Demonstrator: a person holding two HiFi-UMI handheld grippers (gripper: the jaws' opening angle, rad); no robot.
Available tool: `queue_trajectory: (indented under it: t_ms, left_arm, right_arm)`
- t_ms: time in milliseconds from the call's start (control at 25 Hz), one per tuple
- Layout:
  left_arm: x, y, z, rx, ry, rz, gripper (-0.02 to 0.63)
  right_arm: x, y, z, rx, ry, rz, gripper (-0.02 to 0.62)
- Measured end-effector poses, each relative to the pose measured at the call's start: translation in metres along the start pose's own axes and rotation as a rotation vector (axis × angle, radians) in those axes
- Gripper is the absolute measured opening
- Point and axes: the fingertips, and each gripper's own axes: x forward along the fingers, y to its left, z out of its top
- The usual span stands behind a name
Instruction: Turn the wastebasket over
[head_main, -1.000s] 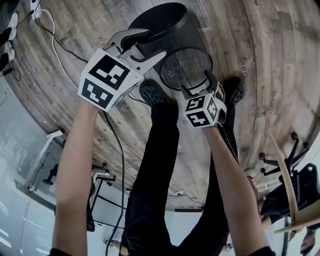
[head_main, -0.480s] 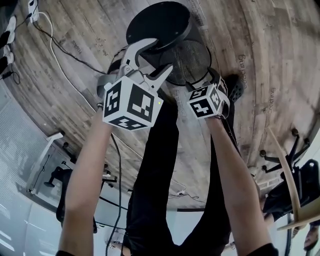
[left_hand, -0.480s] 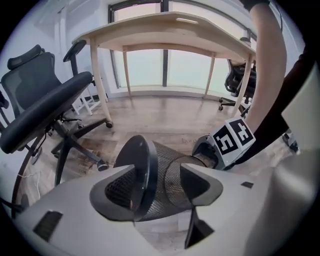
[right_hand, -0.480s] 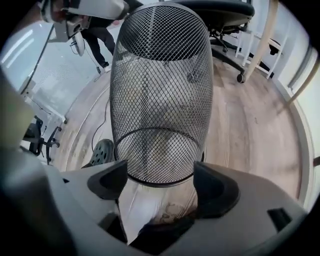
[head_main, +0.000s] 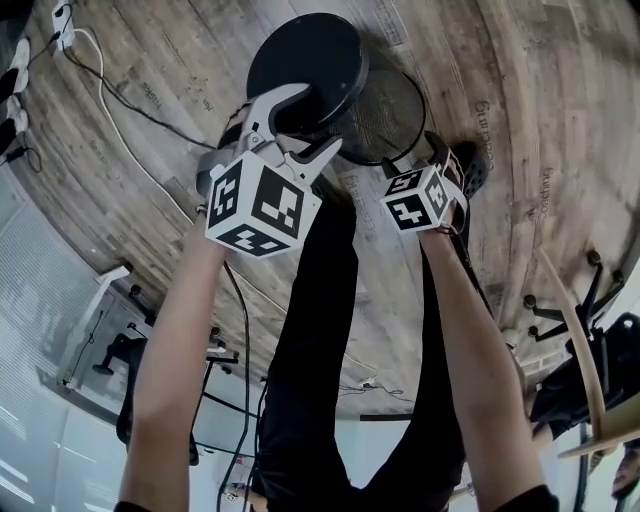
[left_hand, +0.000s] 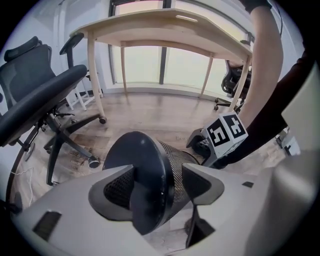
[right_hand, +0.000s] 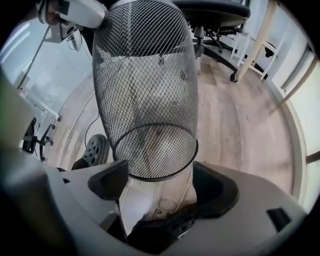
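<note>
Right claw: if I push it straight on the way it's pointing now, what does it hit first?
The wastebasket: its wire rim sits dead ahead of the right claw, in line with its open jaws. How close is unclear. Beyond it lies the wooden floor.

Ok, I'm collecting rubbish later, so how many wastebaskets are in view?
1: the black mesh wastebasket, tilted over the wooden floor just ahead of the person's shoe. Others may be hidden outside these views.
</note>
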Motion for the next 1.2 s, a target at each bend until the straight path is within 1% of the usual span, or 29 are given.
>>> queue_trajectory:
  t_ms: [200,320,440,520,560,600,720,760,800,880,960,1080,1200]
  left_arm:
    - [0.004,-0.009,0.006,0.016,-0.012,0.013,0.314]
    - [0.007,-0.015,0.008,0.022,-0.013,0.019,0.314]
    - [0.010,-0.020,0.011,0.029,-0.027,0.028,0.314]
    - [0.012,-0.025,0.011,0.041,-0.029,0.036,0.314]
    - [0.012,-0.028,0.011,0.047,-0.026,0.039,0.313]
    - [0.013,-0.031,0.011,0.054,-0.022,0.042,0.311]
    - [0.014,-0.044,0.011,0.066,-0.022,0.045,0.305]
    - [0.015,-0.048,0.012,0.068,-0.026,0.044,0.302]
    - [0.015,-0.053,0.012,0.069,-0.030,0.043,0.299]
    - [0.015,-0.061,0.011,0.073,-0.036,0.042,0.293]
    - [0.014,-0.069,0.010,0.078,-0.041,0.041,0.290]
    - [0.013,-0.081,0.007,0.090,-0.051,0.033,0.285]
    - [0.015,-0.092,0.007,0.097,-0.066,0.018,0.279]
  right_arm:
    - [-0.031,-0.015,0.012,0.059,-0.085,-0.008,0.419]
    - [-0.061,-0.037,0.026,0.096,-0.159,-0.041,0.419]
    - [-0.098,-0.071,0.051,0.185,-0.267,-0.084,0.419]
    - [-0.117,-0.090,0.069,0.248,-0.341,-0.078,0.419]
    - [-0.125,-0.094,0.080,0.280,-0.377,-0.048,0.419]
    - [-0.132,-0.095,0.093,0.316,-0.417,0.006,0.419]
    - [-0.152,-0.083,0.137,0.461,-0.554,0.259,0.419]
    - [-0.157,-0.079,0.149,0.502,-0.586,0.323,0.419]
    - [-0.158,-0.076,0.158,0.520,-0.599,0.360,0.419]
    - [-0.149,-0.068,0.169,0.484,-0.569,0.377,0.419]
    - [-0.134,-0.055,0.171,0.429,-0.507,0.380,0.419]
    - [-0.113,-0.035,0.165,0.397,-0.422,0.408,0.419]
    - [-0.098,-0.021,0.153,0.378,-0.366,0.413,0.419]
